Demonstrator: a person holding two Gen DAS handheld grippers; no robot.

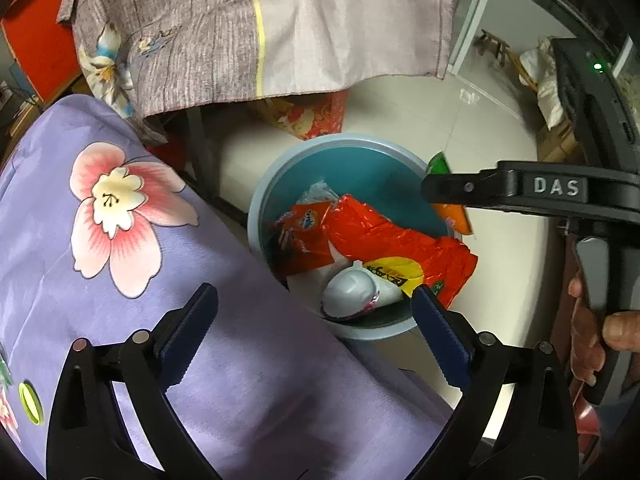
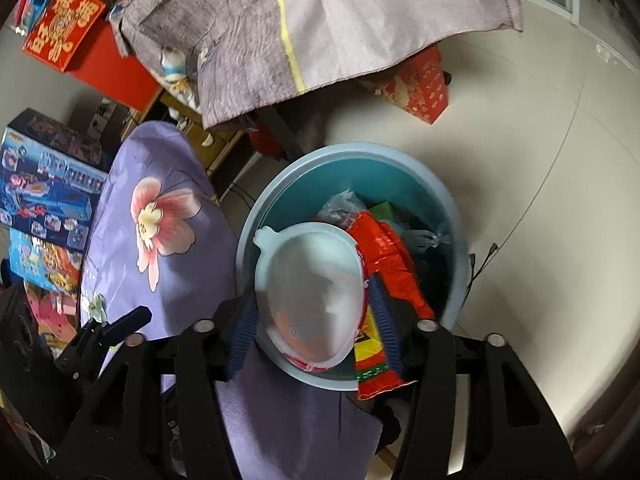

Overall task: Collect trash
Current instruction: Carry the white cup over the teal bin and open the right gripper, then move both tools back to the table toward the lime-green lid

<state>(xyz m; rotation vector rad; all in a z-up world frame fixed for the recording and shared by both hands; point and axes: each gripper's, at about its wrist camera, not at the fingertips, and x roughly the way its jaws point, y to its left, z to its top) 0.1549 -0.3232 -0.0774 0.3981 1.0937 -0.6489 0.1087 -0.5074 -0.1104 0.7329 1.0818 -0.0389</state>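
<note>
A blue bin (image 1: 360,156) stands on the floor beside the purple flowered cloth (image 1: 120,280). It holds red wrappers (image 1: 384,240) and a clear bag. My left gripper (image 1: 316,336) is open and empty above the cloth edge. My right gripper (image 2: 316,328) holds a translucent plastic cup (image 2: 316,292) between its blue pads, over the bin (image 2: 440,208). A white cup (image 1: 352,292) also lies in the bin in the left wrist view. The right gripper's body (image 1: 560,188) shows at the right in the left wrist view.
A grey cloth (image 1: 280,32) hangs over furniture behind the bin. A red patterned box (image 2: 420,88) stands on the tiled floor (image 2: 540,160). Toy boxes (image 2: 44,184) lie at the left. Thin cables (image 2: 484,260) lie on the floor right of the bin.
</note>
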